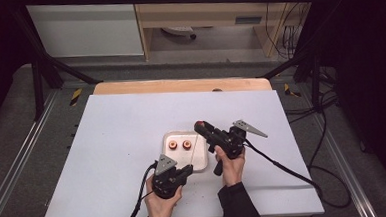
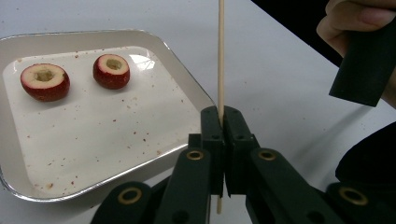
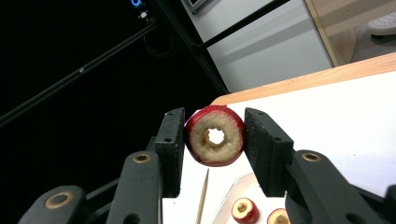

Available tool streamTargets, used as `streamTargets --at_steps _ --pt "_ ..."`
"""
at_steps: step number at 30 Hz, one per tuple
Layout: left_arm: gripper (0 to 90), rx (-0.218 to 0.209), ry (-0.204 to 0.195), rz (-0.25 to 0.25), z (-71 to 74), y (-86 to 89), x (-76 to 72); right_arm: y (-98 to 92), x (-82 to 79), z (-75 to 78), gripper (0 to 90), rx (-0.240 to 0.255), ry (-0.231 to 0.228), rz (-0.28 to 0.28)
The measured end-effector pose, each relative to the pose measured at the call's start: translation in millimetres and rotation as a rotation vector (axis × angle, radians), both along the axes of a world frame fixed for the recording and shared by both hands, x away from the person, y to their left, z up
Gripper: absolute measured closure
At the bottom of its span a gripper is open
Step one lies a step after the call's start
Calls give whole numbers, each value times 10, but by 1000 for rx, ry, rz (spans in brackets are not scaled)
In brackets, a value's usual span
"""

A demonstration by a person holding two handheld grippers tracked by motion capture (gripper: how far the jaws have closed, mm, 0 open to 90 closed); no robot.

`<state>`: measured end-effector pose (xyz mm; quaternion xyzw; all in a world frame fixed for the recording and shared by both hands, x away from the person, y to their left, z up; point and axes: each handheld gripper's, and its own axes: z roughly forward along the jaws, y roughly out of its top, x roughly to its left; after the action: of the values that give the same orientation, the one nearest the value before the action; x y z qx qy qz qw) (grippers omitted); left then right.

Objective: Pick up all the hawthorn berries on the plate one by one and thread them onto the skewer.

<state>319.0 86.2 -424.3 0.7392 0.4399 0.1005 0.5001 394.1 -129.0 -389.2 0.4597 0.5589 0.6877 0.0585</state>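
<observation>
Your left gripper [image 2: 221, 122] sits closest to the camera, its jaws clamped tight on a thin wooden skewer [image 2: 221, 56] that stands upright between the pads, its tip rising out of the top of the left gripper view and a short stub showing below the jaws. Just to the left of that gripper lies a white tray [image 2: 154, 116], its near corner almost under the jaws. Two cored red fruit pieces [image 2: 45, 81] rest on the tray's far side, hollow ends up, side by side and apart from each other.

Your right gripper [image 3: 215, 135] is raised above the table [image 1: 117, 142] and holds a third cored fruit [image 3: 215, 135] squarely between its pads, skin against each pad, the bored hole facing the camera in the right gripper view. Below that gripper you can see the skewer's pointed end [image 3: 203, 193] and the two pieces on the tray.

From the high view, your left gripper [image 1: 187, 171] is at the tray's [image 1: 200, 160] near edge, and your right gripper [image 1: 200, 125] hangs over the tray's far right corner, with the held fruit at its tip. Both hands grasp the handles from below.
</observation>
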Motion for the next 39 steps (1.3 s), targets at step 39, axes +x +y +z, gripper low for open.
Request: streamTargets --at_steps 39 --pt "883 -20 -10 38 119 11 136 133 -162 -199 603 -74 78 141"
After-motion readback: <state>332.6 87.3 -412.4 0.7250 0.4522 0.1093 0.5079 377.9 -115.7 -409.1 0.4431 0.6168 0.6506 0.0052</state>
